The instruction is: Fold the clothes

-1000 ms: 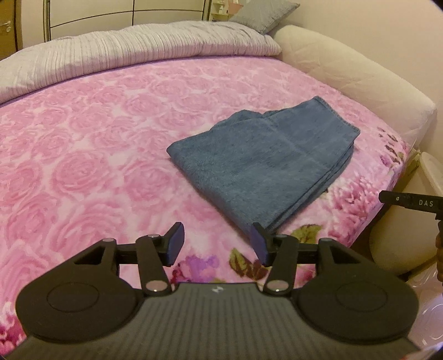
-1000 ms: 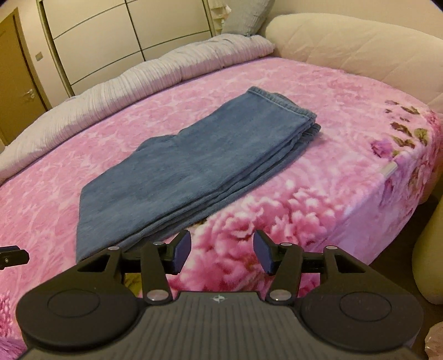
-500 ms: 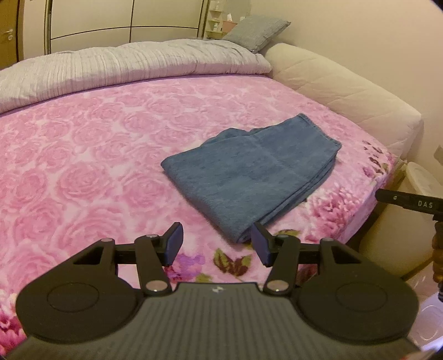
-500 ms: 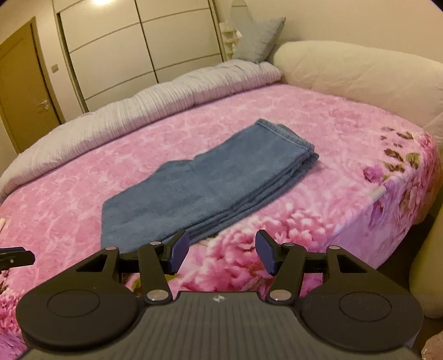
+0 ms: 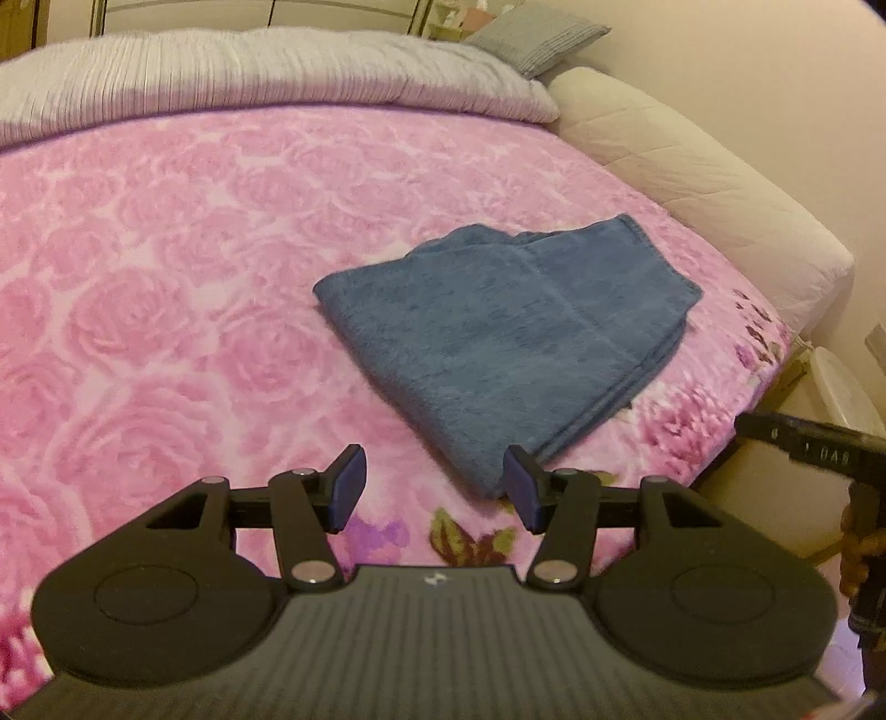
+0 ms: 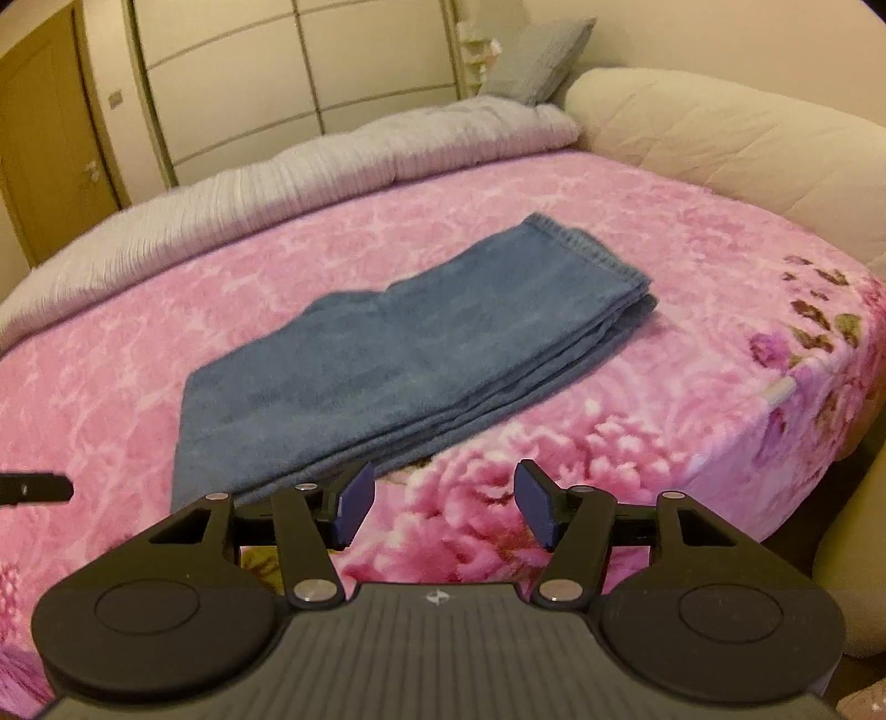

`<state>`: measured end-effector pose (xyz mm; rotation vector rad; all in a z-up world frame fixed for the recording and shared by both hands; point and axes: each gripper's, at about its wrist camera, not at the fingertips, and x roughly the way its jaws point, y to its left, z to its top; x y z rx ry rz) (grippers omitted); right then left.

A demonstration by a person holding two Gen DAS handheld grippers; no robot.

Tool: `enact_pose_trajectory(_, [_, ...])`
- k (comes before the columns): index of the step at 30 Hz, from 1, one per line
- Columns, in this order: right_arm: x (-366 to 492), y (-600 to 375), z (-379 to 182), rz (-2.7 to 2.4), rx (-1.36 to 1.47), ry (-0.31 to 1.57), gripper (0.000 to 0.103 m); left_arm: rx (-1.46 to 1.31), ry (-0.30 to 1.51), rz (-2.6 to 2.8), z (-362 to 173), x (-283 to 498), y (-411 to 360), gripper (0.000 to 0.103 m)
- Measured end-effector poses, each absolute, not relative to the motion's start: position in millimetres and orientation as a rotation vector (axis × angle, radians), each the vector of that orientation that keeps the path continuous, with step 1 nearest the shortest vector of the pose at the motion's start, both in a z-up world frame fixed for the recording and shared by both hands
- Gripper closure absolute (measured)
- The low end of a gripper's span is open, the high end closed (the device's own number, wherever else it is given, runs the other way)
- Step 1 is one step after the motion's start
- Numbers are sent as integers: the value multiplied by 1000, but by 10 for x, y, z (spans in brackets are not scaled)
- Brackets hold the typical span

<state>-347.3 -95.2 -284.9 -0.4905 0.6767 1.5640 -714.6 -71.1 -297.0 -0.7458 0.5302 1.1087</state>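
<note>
Folded blue jeans lie flat in a stack of layers on the pink rose blanket, near the bed's front corner. They also show in the right wrist view. My left gripper is open and empty, held above the blanket just in front of the jeans' near corner. My right gripper is open and empty, just in front of the jeans' long folded edge. Neither touches the jeans.
A grey rolled duvet and a grey pillow lie at the far side. A cream padded bed surround curves on the right. Wardrobe doors stand behind. The other gripper's tip shows at the right edge.
Both grippers have drawn back and up from the jeans, then the view steadied. The jeans have not moved. Both grippers stay open.
</note>
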Motion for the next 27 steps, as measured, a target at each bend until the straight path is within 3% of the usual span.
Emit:
enact_pose_trajectory(10, [-4305,-688,-3240,1775,-882,305,31,-911,506,1086,-3365,-7219,-81,51])
enact_pose_trajectory(16, [-4899,-778,-3491,1994,-1097,-80,21,-1036,419,1034,-3529,-7308,168,50])
enact_pose_trajectory(19, [-5103,-827,-3659,2053,-1166,-208,22,-1104,361,1010,-3610,-7347,274,49])
enact_pose_trajectory(23, [-5195,-749,-3758,2061,-1139,-222,34,-1181,300,1008,-3752,-7370,434,50])
enact_pose_trajectory(27, [-5207,-667,-3786,2071,-1126,-209,34,-1268,208,1015,-3949,-7394,603,54])
